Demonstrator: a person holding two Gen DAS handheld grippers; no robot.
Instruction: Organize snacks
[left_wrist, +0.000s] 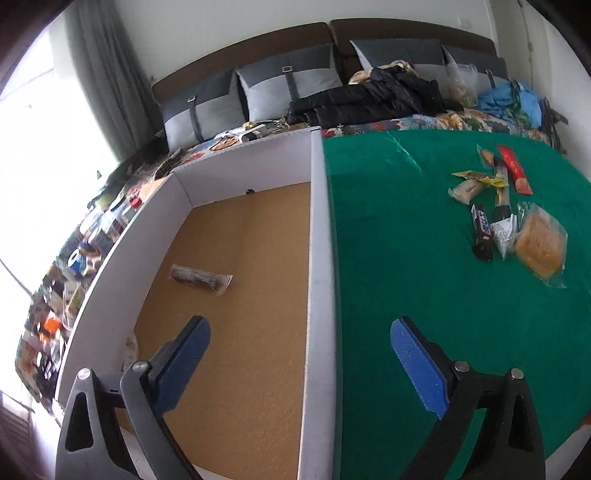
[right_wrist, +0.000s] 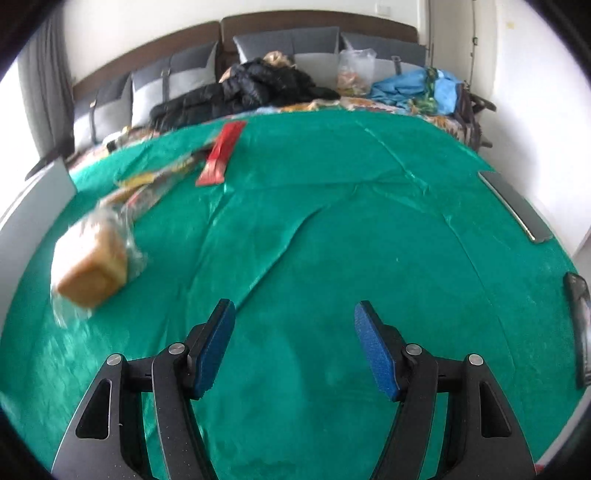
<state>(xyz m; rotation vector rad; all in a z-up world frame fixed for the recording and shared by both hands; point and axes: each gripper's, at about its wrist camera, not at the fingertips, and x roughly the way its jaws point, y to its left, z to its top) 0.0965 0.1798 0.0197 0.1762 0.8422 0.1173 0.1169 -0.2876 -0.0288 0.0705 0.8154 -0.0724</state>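
The left gripper (left_wrist: 300, 354) is showing two black angular plastic arms, each pierced by a triangular cut-out and pinned with round silver screws. Flat blue textured pads (left_wrist: 419, 363) are lining the inner faces of its fingers, one edge looking toothed. The right gripper (right_wrist: 294, 345) is wearing the same build: black linkage arms, silver pivot screws, slotted cut-outs and blue grainy pads (right_wrist: 375, 350) on both fingers.

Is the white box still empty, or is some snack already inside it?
Not empty: the white box holds one wrapped snack bar on its brown floor; the other snacks lie outside.
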